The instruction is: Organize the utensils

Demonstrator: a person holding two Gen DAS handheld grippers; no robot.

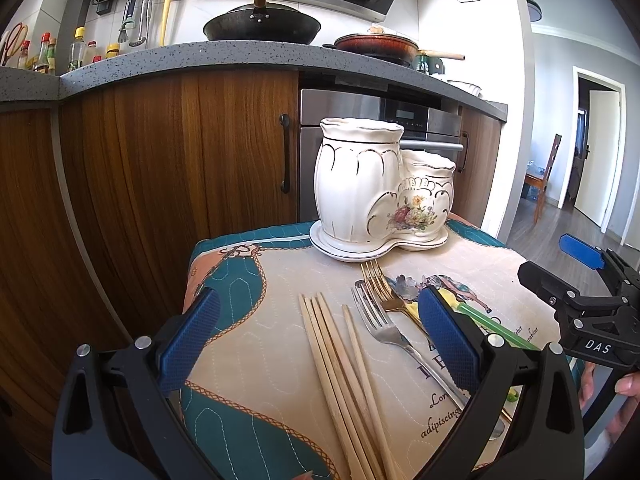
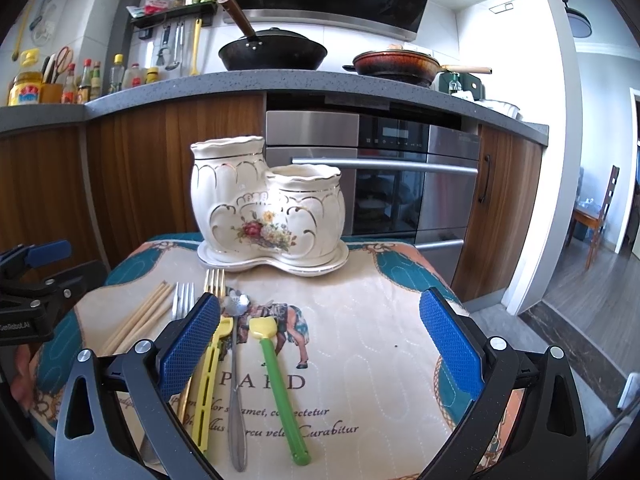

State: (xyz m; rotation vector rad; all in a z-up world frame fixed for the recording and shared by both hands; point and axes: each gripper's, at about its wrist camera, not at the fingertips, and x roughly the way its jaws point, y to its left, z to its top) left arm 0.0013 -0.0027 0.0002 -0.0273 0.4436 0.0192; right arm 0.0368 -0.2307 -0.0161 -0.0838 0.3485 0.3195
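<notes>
A white ceramic two-pot utensil holder (image 1: 376,188) (image 2: 266,210) with a flower print stands on its saucer at the far side of a quilted mat. In front of it lie several wooden chopsticks (image 1: 344,372) (image 2: 138,318), a silver fork (image 1: 384,328) (image 2: 182,302), a gold fork (image 1: 378,284) (image 2: 214,278), a silver spoon (image 2: 236,380), a yellow utensil (image 2: 210,380) and a green-handled utensil with a yellow head (image 2: 276,376). My left gripper (image 1: 320,340) hangs open over the chopsticks and forks. My right gripper (image 2: 320,344) is open above the mat, holding nothing.
The mat (image 2: 360,340) covers a small table in front of wooden cabinets (image 1: 160,180) and a steel oven (image 2: 400,184). A black wok (image 2: 272,54) and a red pan (image 2: 394,64) sit on the counter above. A hand holds the right gripper's body (image 1: 592,320).
</notes>
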